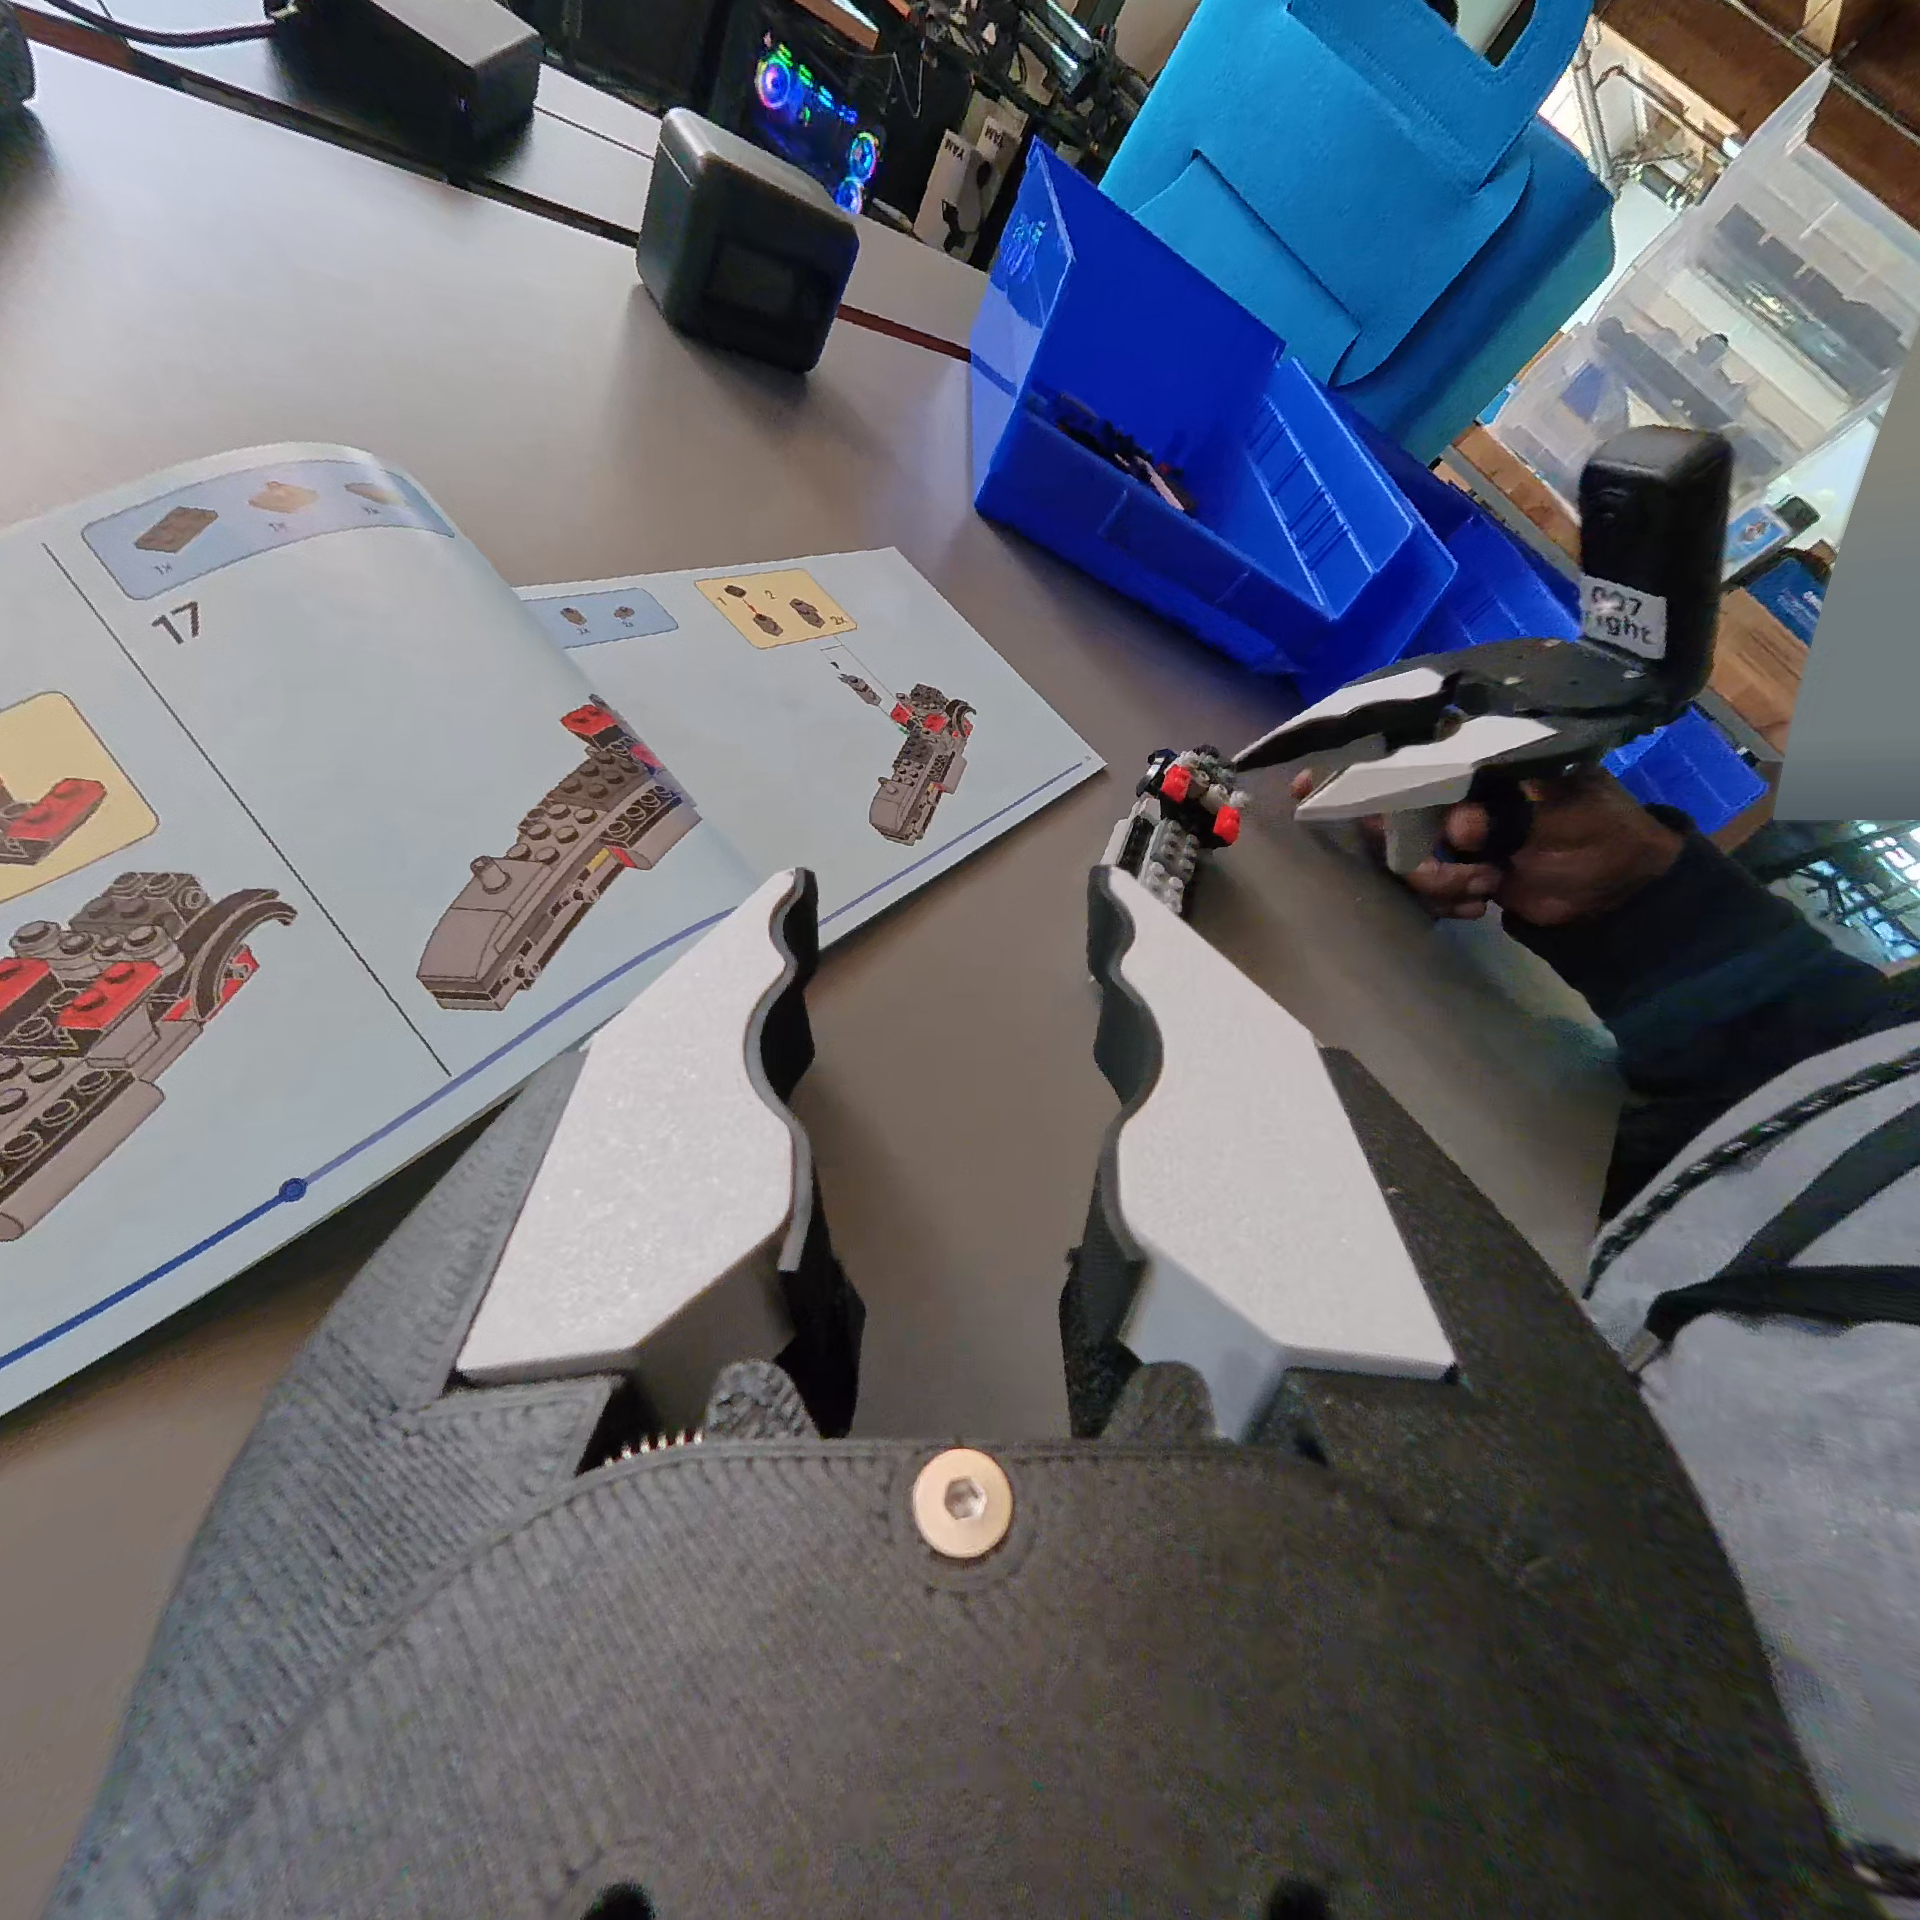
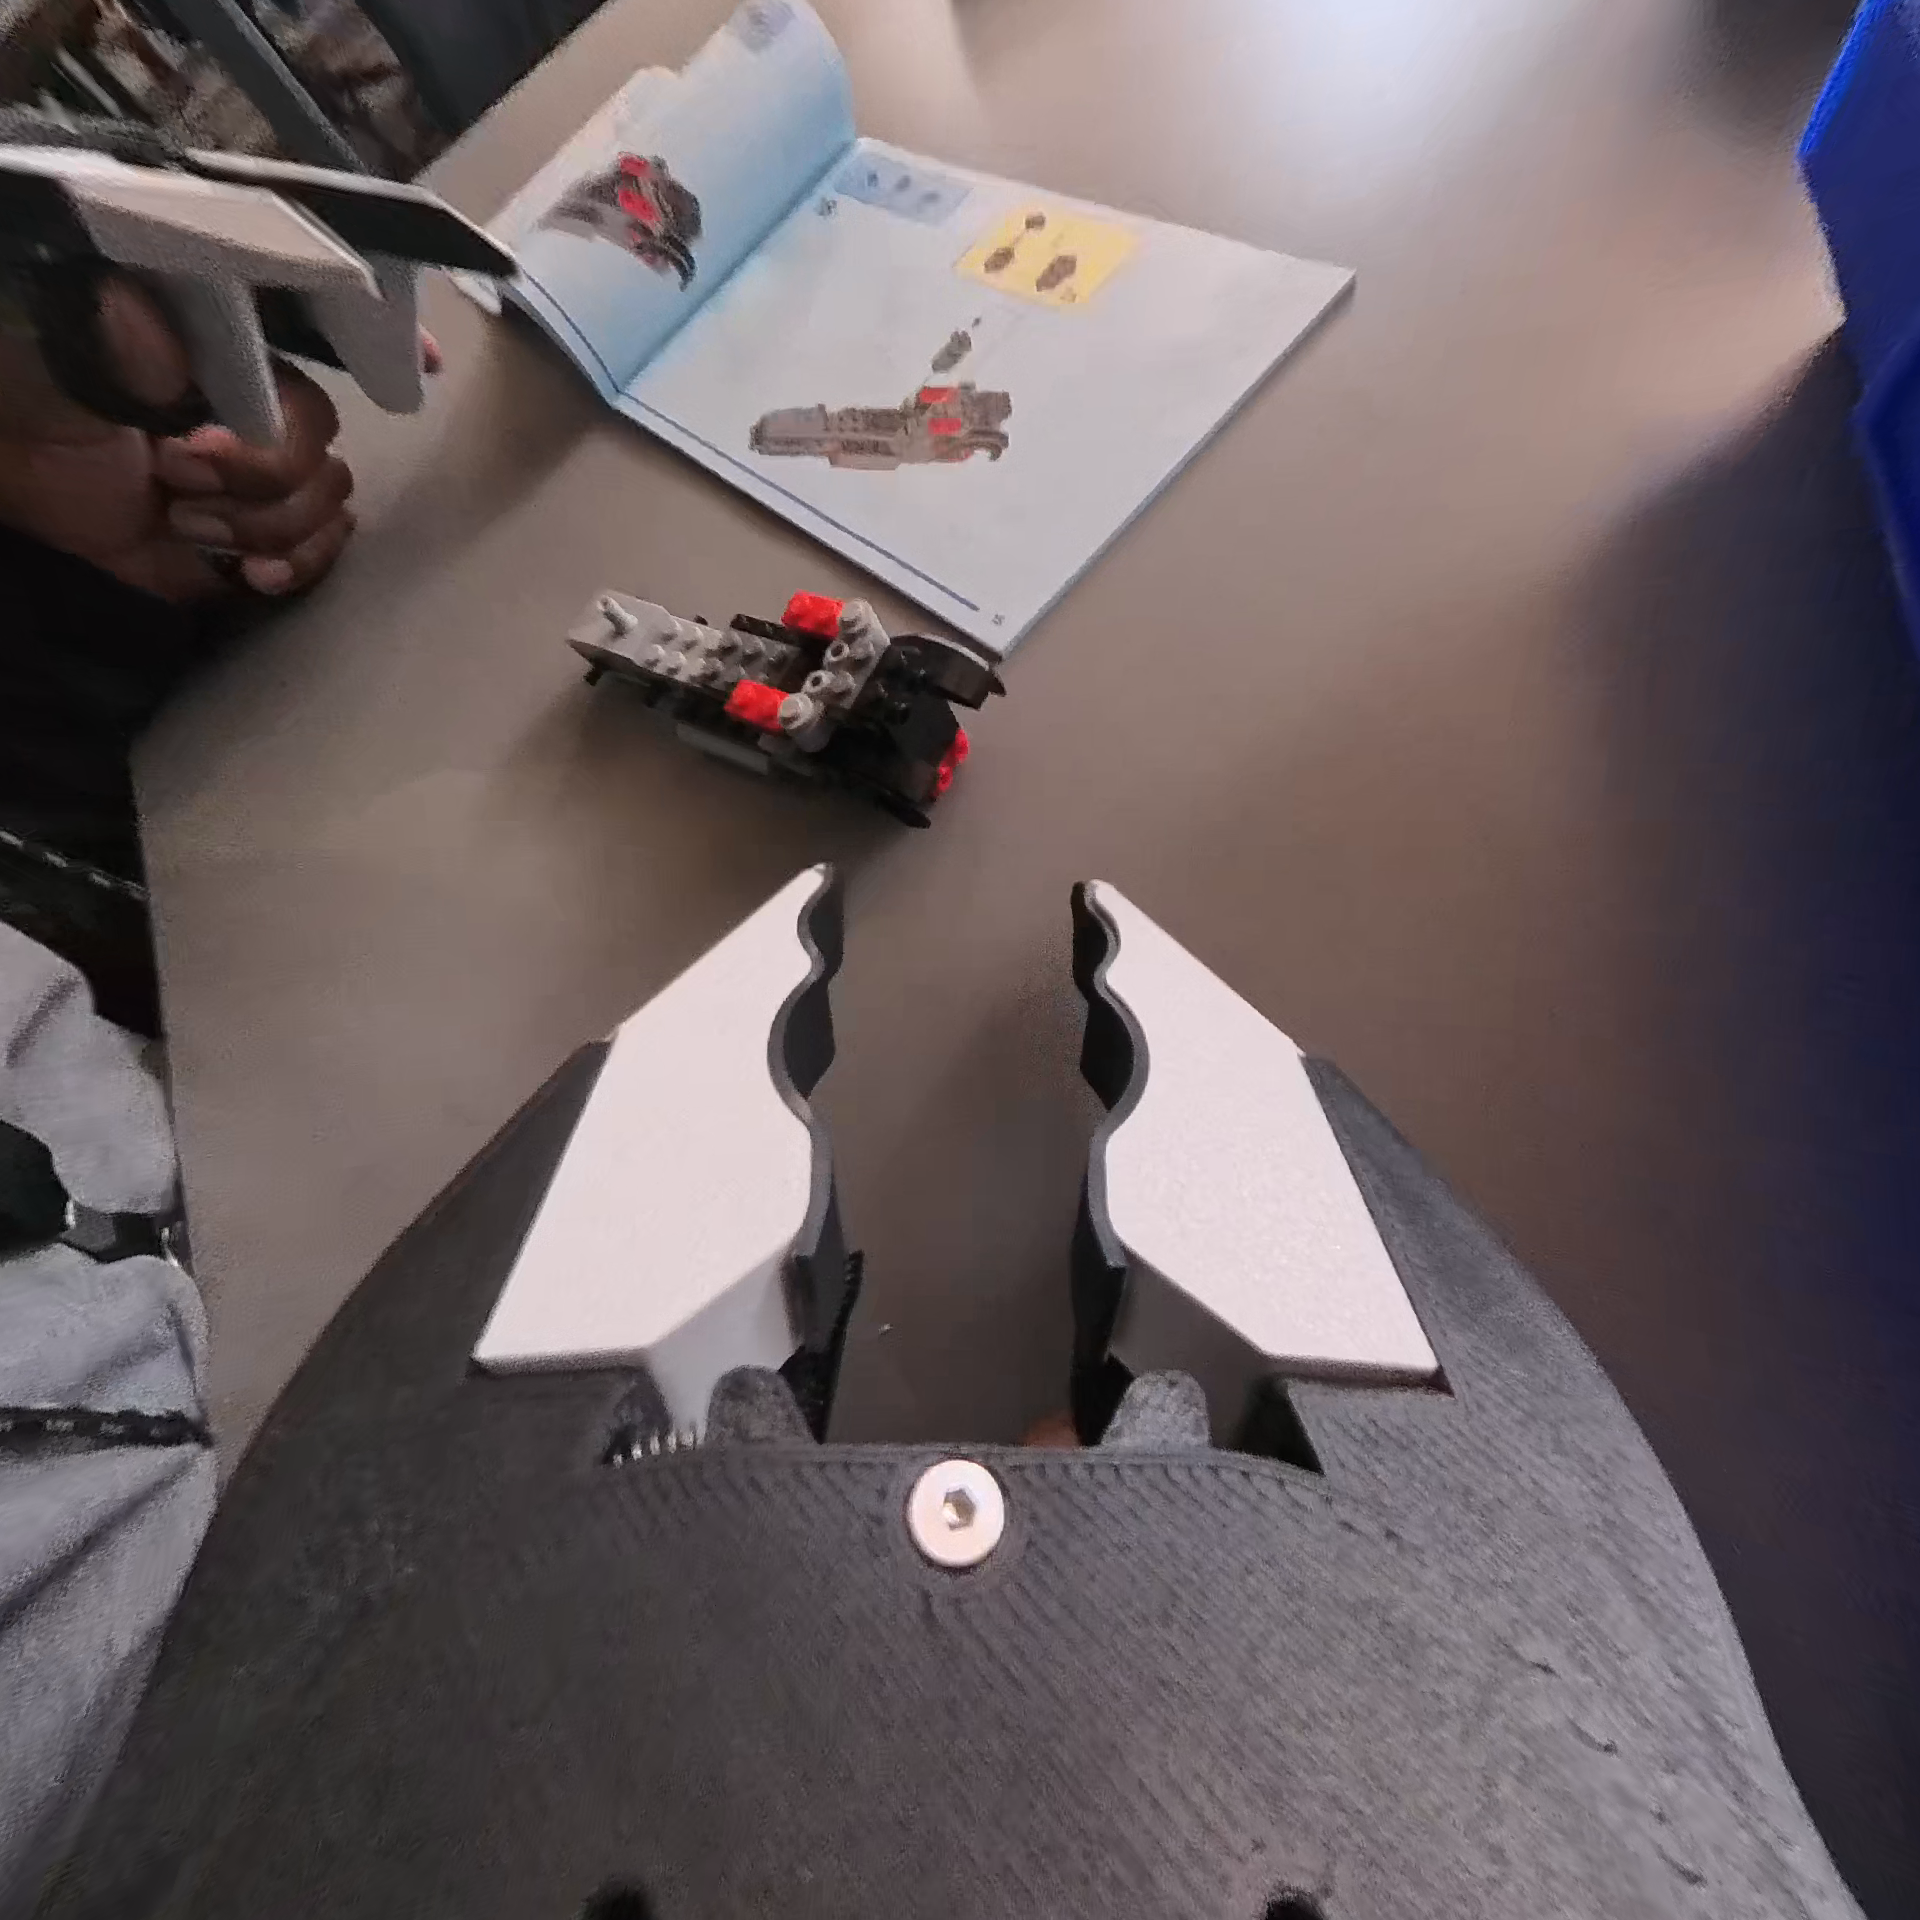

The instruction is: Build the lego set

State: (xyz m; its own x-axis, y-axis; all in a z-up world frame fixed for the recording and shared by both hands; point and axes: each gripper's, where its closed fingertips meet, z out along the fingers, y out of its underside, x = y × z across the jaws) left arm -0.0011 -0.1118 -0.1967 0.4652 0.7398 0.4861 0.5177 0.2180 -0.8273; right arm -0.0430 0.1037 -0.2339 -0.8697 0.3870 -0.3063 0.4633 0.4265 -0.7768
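A partly built grey, black and red lego model (image 2: 790, 696) lies on the dark table, just in front of the open instruction booklet (image 2: 935, 343). My right gripper (image 2: 951, 878) is open and empty, a short way before the model. My left gripper (image 1: 951, 883) is open and empty; the model (image 1: 1179, 821) shows just beyond its right fingertip. In the left wrist view the right gripper (image 1: 1273, 774) hovers open next to the model's far end. The left gripper (image 2: 457, 301) shows at the upper left of the right wrist view.
The booklet (image 1: 416, 790) lies left of the model. A blue bin (image 1: 1174, 499) with small dark pieces stands behind, with a blue felt bag (image 1: 1351, 187) beyond. A black box (image 1: 743, 244) and cable sit farther back. The person's hand (image 1: 1496, 852) holds the right gripper. About 25 centimeters separates my left fingertips from my right.
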